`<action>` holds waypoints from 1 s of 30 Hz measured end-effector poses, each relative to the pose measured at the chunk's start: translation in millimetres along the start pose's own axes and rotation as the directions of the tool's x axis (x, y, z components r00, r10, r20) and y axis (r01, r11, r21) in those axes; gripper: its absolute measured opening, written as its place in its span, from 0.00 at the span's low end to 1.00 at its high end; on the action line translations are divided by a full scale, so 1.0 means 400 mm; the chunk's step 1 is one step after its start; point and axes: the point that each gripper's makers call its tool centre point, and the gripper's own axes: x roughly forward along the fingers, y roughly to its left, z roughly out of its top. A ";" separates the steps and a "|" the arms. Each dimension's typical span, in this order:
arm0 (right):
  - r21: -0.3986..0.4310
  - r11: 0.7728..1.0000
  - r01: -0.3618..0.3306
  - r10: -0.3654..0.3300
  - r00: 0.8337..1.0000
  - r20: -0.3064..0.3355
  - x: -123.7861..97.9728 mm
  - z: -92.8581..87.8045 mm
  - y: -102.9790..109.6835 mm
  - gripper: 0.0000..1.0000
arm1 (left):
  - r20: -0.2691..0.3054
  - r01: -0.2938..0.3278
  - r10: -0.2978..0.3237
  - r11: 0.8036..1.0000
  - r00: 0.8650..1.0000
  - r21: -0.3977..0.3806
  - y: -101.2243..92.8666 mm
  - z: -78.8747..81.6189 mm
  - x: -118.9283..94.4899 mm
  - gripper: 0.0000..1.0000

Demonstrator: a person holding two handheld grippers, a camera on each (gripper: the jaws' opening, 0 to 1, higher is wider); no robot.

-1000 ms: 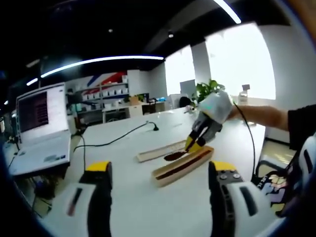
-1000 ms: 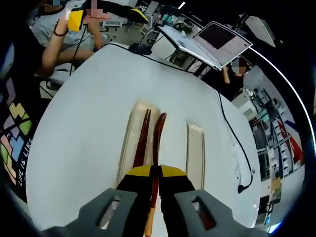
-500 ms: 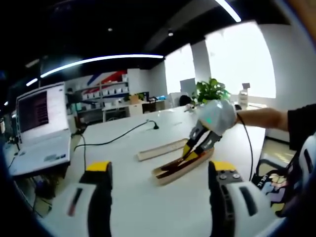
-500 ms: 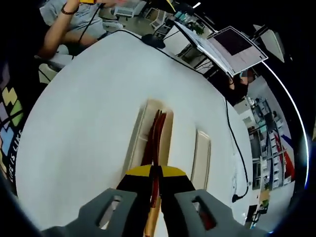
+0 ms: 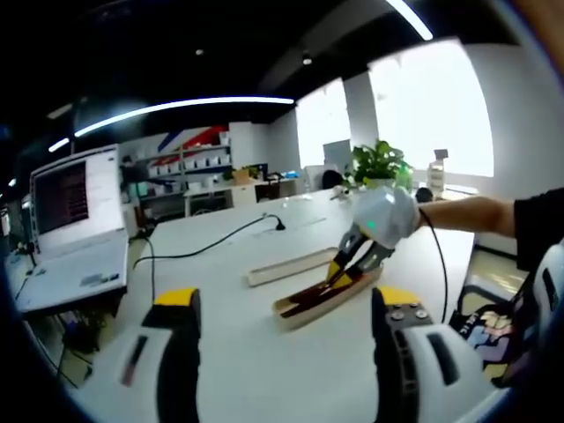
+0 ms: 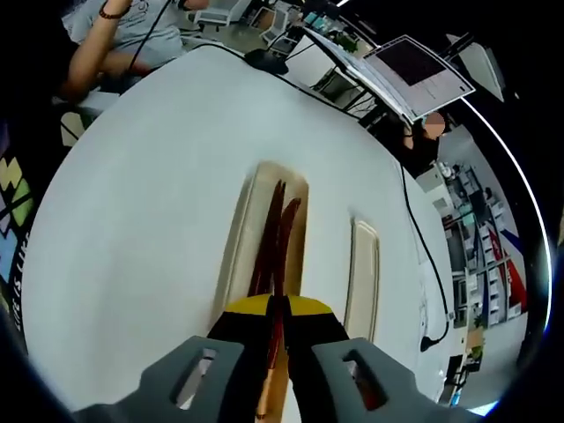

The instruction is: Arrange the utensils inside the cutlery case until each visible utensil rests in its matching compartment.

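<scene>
— Office shelving and a bright window stood behind the white tabletop (image 5: 264,352); what lay on it?

— A wooden cutlery case (image 6: 245,231) lay open near the middle, with its lid (image 6: 363,282) parallel to it just to the right in the right gripper view, a strip of bare tabletop between them. Two dark reddish utensils lay lengthwise in the case: a slim stick-like one (image 6: 268,231) on the left and a spoon (image 6: 285,236) beside it, so close I could not tell whether they touched.

— And the right claw (image 6: 273,310)?

— Its jaws were together, clamped on the spoon's handle at the near end of the case. In the left gripper view the same claw (image 5: 345,270) reached in from the right, tips down at the case (image 5: 324,295).

— The left claw (image 5: 282,304)?

— Jaws wide apart, holding nothing, well short of the case.

— Anything else?

— An open laptop (image 5: 70,229) at the left edge, and a black cable (image 5: 211,245) trailing across the far tabletop beyond the lid (image 5: 291,264).
</scene>
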 end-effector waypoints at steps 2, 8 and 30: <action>0.001 1.000 0.020 -0.020 1.000 0.005 -0.003 0.000 -0.008 0.03 | -0.003 0.002 -0.002 1.000 1.000 0.002 -0.002 -0.002 0.002 0.84; 0.039 0.999 -0.013 0.012 1.000 0.021 -0.014 0.001 0.003 0.05 | -0.011 0.004 -0.004 1.000 1.000 0.007 -0.002 -0.006 0.005 0.84; 0.191 0.979 -0.071 0.035 0.982 0.186 -0.012 0.083 -0.041 0.04 | -0.016 0.005 -0.005 1.000 1.000 0.005 -0.004 -0.012 0.005 0.83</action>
